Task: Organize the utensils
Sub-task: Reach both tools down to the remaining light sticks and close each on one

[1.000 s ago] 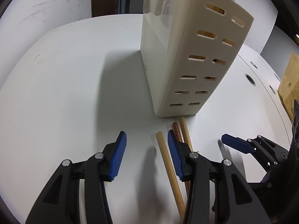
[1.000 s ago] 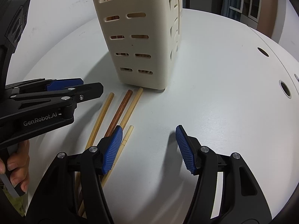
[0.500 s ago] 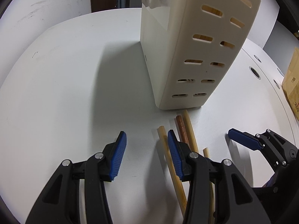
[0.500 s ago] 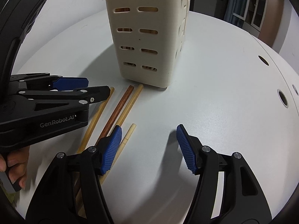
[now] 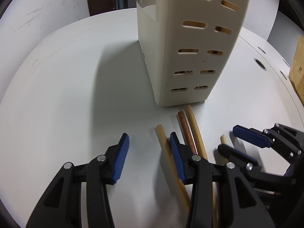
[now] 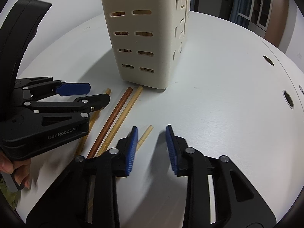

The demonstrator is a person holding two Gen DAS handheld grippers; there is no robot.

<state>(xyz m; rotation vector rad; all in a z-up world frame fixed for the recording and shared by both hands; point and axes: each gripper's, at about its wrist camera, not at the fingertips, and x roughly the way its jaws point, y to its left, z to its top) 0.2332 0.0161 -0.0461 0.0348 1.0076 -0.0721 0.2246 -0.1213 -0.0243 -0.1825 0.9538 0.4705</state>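
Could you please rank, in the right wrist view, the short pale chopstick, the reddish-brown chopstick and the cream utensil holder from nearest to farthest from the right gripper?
From the right gripper:
1. Short pale chopstick, just beside its left fingertip.
2. Reddish-brown chopstick, further left, lying on the table.
3. Cream utensil holder, standing upright beyond both.

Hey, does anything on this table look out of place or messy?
Yes. Four chopsticks lie loose on the table just in front of the cream holder, one dark brown, one set apart from the rest. Nothing looks spilled or broken.
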